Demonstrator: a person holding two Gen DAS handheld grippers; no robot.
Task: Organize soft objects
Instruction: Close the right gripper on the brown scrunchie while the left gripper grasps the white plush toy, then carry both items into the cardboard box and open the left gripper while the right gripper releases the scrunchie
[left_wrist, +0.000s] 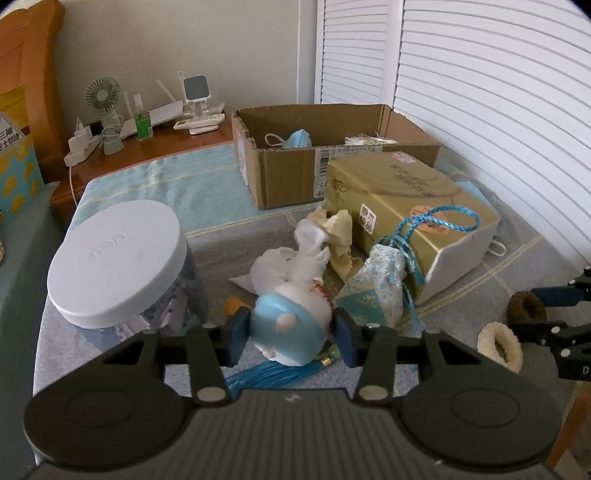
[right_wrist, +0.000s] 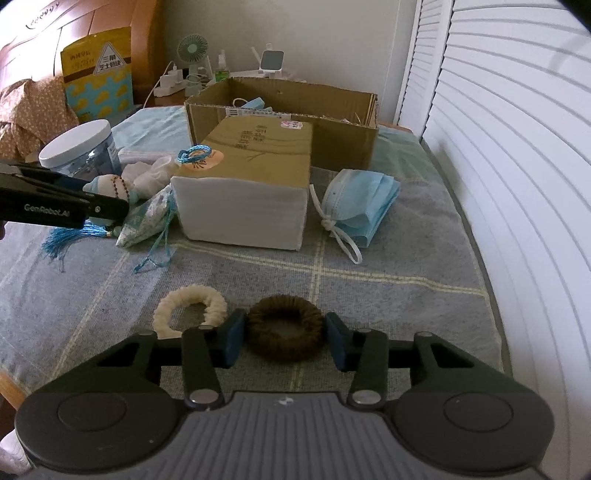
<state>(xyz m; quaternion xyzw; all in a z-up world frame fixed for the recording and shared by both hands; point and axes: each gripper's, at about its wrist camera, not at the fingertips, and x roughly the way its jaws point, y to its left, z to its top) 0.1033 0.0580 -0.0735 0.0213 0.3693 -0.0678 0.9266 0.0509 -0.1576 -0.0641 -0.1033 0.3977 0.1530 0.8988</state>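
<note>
Nearest, the right gripper (right_wrist: 284, 338) has its jaws spread around one brown scrunchie (right_wrist: 283, 334) lying on the checked bedspread (right_wrist: 388, 266), a single cream scrunchie (right_wrist: 190, 308) just beside it. The left gripper (left_wrist: 290, 328), marked "GenRobot.AI", brackets a blue-and-white plush toy (left_wrist: 291, 325); whether it pinches is unclear. Farther on lie one floral sachet (right_wrist: 146, 221), one tissue pack (right_wrist: 245, 192), one stack of face masks (right_wrist: 360, 206), one white-lidded jar (right_wrist: 79, 147), then one cardboard box (right_wrist: 284, 107).

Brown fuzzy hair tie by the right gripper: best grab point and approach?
Pinch the brown hair tie across its outer sides, coming straight ahead, low over the bedspread. It lies flat between the right gripper fingers; the soft ring should squash, so any side works.
</note>
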